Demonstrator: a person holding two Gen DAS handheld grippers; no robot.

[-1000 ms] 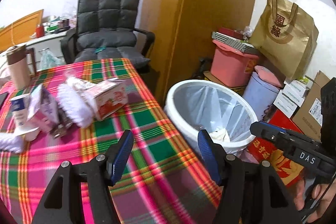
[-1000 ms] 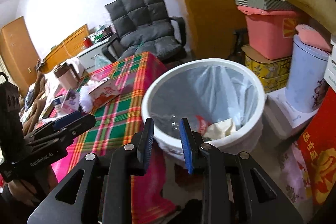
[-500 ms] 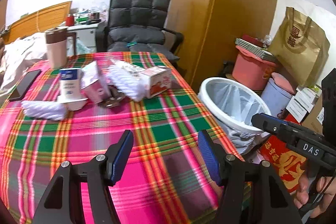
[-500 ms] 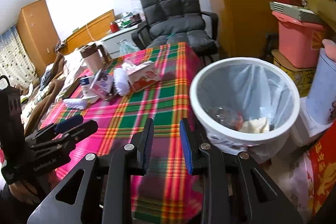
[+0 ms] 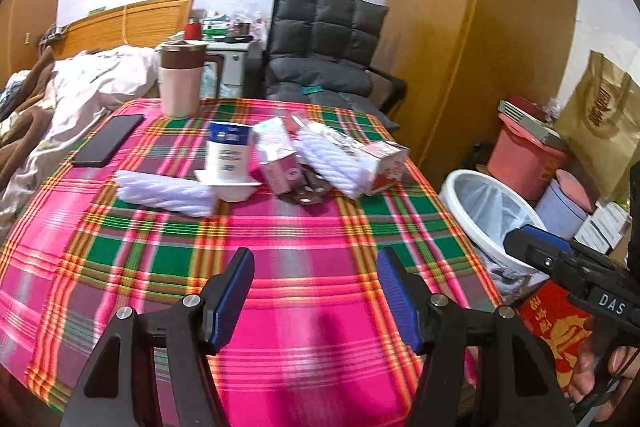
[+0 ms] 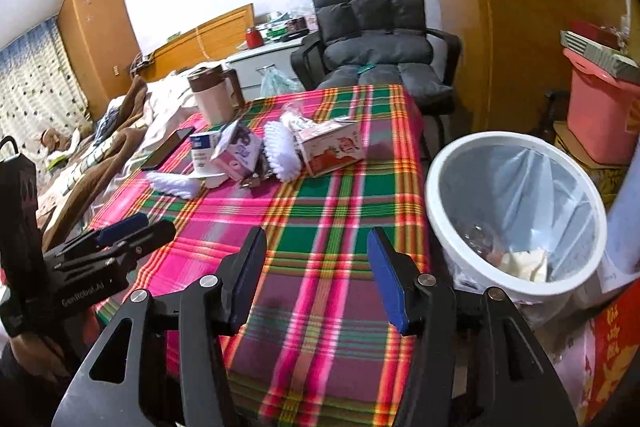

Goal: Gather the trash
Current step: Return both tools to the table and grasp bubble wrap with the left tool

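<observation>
A: What is seen to have changed over the last second?

B: The right gripper [image 6: 316, 275], whose jaws were nearly closed over the bin, is now spread wide and nothing is held in it. Both views have been swung off the white round plastic bin lined with a clear bag [image 6: 516, 143] and back onto the table covered in pink, green and red plaid cloth [image 5: 304, 267].

A: And the left gripper [image 5: 316, 291]?

B: It is held wide apart as before, with nothing between its jaws, above the near part of the cloth.

A: Where is the trash found?

B: Crumpled scraps are seen at the bottom of the bin, which stands just beside the table's right edge. The rest is clustered at the far middle of the table: a red and white carton lying on its side [image 5: 380, 163], a small pink carton [image 5: 278, 163], a blue and white carton on a white tray [image 5: 229, 157] and two white ribbed foam sleeves [image 5: 164, 189]. A black phone [image 5: 108, 141] and a pink lidded jug [image 5: 182, 79] are likely to be left alone.

A: What is implied for the task?

B: A drop appears finished; another item is probably to be fetched from the pile, well ahead of both grippers.
</observation>
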